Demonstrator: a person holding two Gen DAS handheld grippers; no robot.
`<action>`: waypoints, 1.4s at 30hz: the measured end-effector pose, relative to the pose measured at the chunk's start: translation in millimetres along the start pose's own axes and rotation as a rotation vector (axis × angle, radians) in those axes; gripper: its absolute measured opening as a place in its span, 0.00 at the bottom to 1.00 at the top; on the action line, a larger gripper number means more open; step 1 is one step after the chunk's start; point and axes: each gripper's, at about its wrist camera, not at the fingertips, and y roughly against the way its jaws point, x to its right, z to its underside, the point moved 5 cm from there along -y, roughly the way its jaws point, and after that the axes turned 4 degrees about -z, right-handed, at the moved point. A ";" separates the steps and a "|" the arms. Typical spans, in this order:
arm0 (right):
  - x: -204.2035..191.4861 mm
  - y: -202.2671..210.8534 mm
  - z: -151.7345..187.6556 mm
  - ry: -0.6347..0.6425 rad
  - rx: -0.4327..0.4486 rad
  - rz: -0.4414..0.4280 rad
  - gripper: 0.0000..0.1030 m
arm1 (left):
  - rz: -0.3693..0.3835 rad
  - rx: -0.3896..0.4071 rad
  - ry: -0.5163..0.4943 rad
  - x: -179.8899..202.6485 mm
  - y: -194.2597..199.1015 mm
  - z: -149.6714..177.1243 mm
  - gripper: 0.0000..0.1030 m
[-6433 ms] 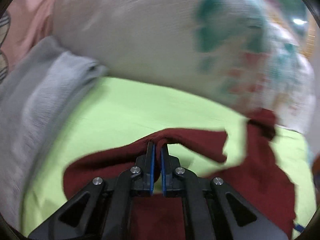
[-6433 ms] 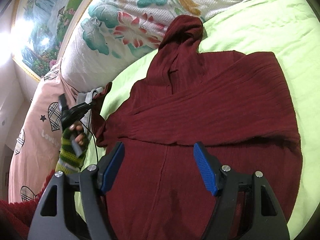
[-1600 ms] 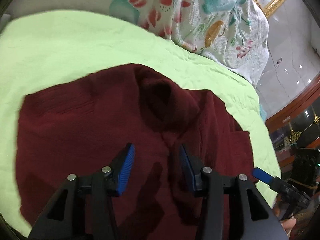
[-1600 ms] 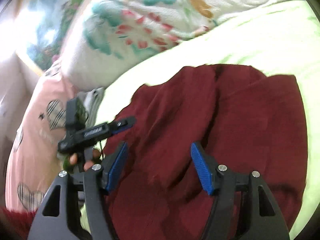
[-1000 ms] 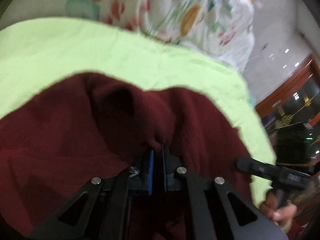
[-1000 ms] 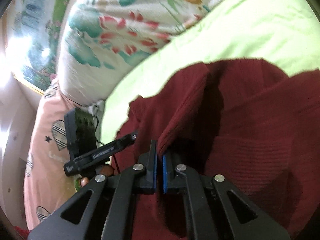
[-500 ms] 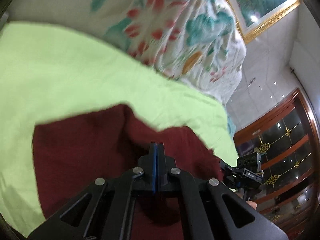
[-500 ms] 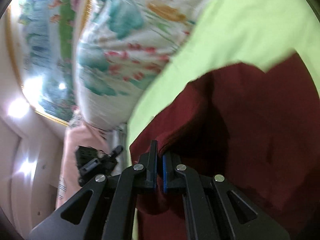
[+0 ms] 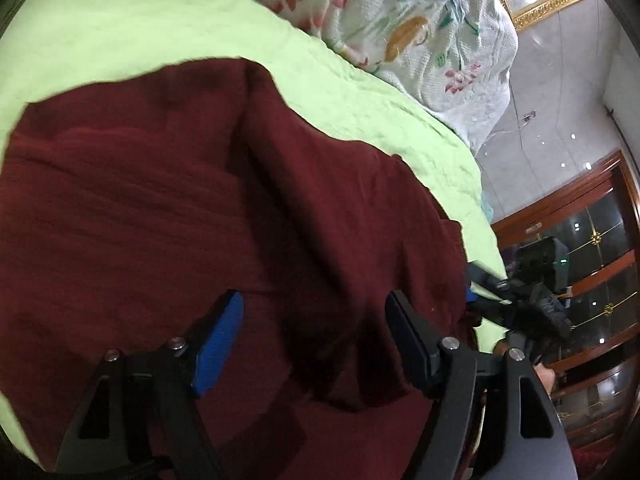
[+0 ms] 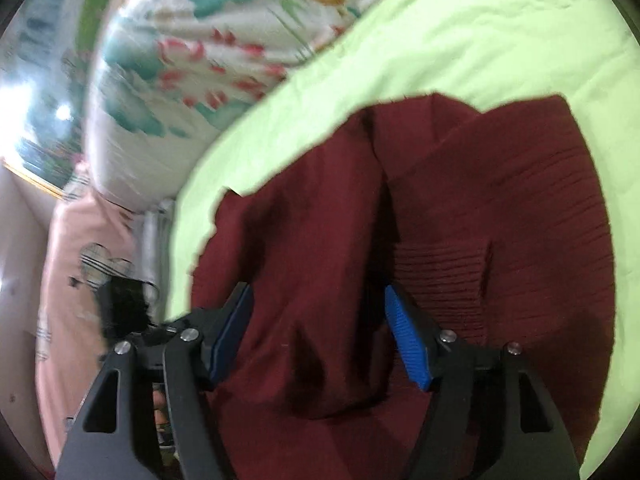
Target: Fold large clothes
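A dark red knit sweater (image 9: 168, 208) lies folded on a light green bed sheet (image 9: 120, 32); it also fills the right wrist view (image 10: 500, 240). My left gripper (image 9: 316, 316) is open and empty, its blue pads spread just above the sweater's folded-over edge. My right gripper (image 10: 320, 320) is open and empty over the same fold. The right gripper shows at the right edge of the left wrist view (image 9: 516, 304). The left gripper shows dark and blurred at the left of the right wrist view (image 10: 124, 304).
A white floral quilt (image 9: 420, 20) is bunched along the far side of the bed, also in the right wrist view (image 10: 180, 60). A pink heart-print cloth (image 10: 72, 280) lies at the left. A wooden glass cabinet (image 9: 592, 248) stands beyond the bed's right edge.
Both grippers were shut on the sweater's edge half a second ago; both have opened and let it go. The folded part now rests on the sweater.
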 end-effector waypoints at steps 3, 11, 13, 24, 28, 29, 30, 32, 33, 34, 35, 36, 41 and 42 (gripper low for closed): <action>5.1 -4.7 4.3 -0.005 -0.006 0.029 0.45 | 0.086 0.035 0.042 3.1 12.1 -0.5 0.71; -0.1 -0.1 5.4 -0.027 0.014 -0.026 0.05 | -0.052 -0.071 -0.077 14.4 -16.0 7.0 0.02; -16.2 7.2 3.4 -0.020 0.036 -0.143 0.05 | -0.034 -0.028 -0.102 24.0 0.0 2.0 0.02; 8.7 3.4 27.8 -0.020 0.002 -0.040 0.06 | -0.073 0.010 -0.100 -16.1 38.9 10.9 0.02; 2.8 26.2 25.2 0.017 0.051 0.092 0.14 | -0.047 -0.009 -0.072 -22.5 26.7 23.9 0.03; -2.9 31.4 23.3 0.048 0.077 0.147 0.14 | -0.048 -0.012 -0.070 -21.7 24.7 26.1 0.03; -15.0 39.6 21.1 0.105 0.122 0.203 0.14 | -0.052 -0.011 -0.072 -23.1 26.2 25.3 0.03; -45.2 38.7 21.3 0.192 0.155 0.142 0.14 | -0.072 -0.012 -0.081 -17.5 21.7 26.0 0.03; -63.3 24.4 28.5 0.240 0.098 0.057 0.20 | -0.080 -0.014 -0.081 -16.9 21.4 26.5 0.03; -69.8 10.9 33.7 0.253 0.045 0.017 0.24 | -0.091 -0.017 -0.083 -14.0 20.3 25.6 0.04; -69.7 -5.4 40.9 0.254 -0.020 0.005 0.30 | -0.111 -0.018 -0.087 -14.2 20.6 26.2 0.04; -60.2 -20.3 46.9 0.242 -0.067 0.052 0.30 | -0.125 -0.020 -0.088 -13.4 20.5 25.6 0.07; -8.6 -8.0 52.2 0.082 -0.034 0.091 0.25 | -0.181 -0.041 -0.057 -24.2 26.2 37.9 0.11; -8.0 3.3 52.5 0.076 -0.010 0.083 0.30 | -0.183 -0.039 -0.054 -24.2 29.6 41.8 0.11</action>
